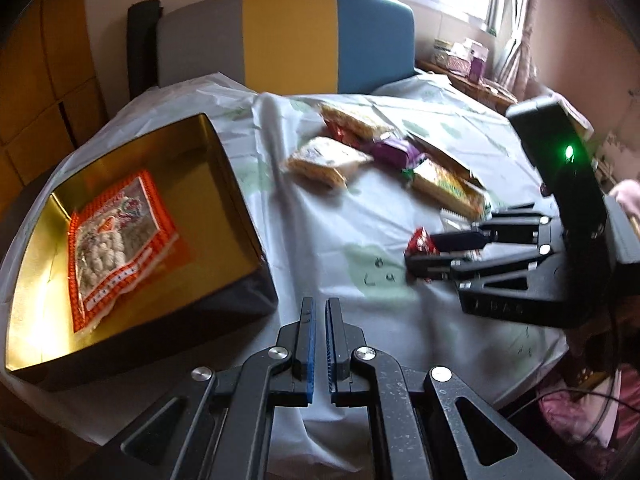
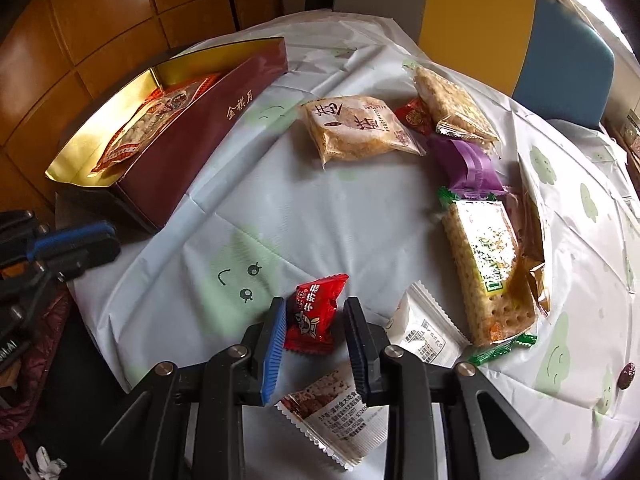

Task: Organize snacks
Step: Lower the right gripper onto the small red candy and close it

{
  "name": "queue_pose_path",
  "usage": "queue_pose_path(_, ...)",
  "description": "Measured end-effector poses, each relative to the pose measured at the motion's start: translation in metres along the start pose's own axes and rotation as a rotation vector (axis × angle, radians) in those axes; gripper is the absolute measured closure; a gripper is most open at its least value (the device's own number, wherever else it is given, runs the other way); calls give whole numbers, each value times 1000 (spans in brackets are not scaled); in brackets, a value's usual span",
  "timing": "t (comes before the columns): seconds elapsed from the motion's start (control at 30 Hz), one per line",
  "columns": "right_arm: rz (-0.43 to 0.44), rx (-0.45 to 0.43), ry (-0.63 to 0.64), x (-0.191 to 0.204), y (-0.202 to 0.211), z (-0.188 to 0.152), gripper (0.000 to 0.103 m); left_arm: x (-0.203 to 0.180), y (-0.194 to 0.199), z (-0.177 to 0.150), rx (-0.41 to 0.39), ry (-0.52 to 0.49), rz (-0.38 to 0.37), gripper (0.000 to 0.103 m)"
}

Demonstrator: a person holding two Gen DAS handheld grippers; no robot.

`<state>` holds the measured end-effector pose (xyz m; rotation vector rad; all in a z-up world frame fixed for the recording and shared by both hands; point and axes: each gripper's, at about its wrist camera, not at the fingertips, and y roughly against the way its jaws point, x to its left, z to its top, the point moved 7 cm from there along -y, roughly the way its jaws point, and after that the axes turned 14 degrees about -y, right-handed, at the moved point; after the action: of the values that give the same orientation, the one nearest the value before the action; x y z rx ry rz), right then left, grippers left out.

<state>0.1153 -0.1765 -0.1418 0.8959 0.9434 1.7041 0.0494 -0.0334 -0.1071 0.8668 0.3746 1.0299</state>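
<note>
red candy (image 2: 314, 312): on tablecloth, upright-tilted | orange snack bag (image 1: 116, 248): flat in gold-lined box (image 1: 224, 184)

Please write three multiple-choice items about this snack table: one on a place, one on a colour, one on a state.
1. Where is the orange packet?
A. In the box
B. On the chair
C. Under the cloth

2. What colour is the candy between the right tool's fingers?
A. Green
B. Red
C. White

3. How is the left tool?
A. Holding a packet
B. Wide open
C. Nearly closed, empty

Key: A, the orange packet lies in the box; B, the red candy sits inside the right tool; C, the left tool shows only a thin gap.
</note>
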Motion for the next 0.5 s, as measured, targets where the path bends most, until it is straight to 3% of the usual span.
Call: queue_pose_path(0.5, 14, 16, -39, -3, 3, 5, 81, -10, -20, -18, 54, -11, -57, 98)
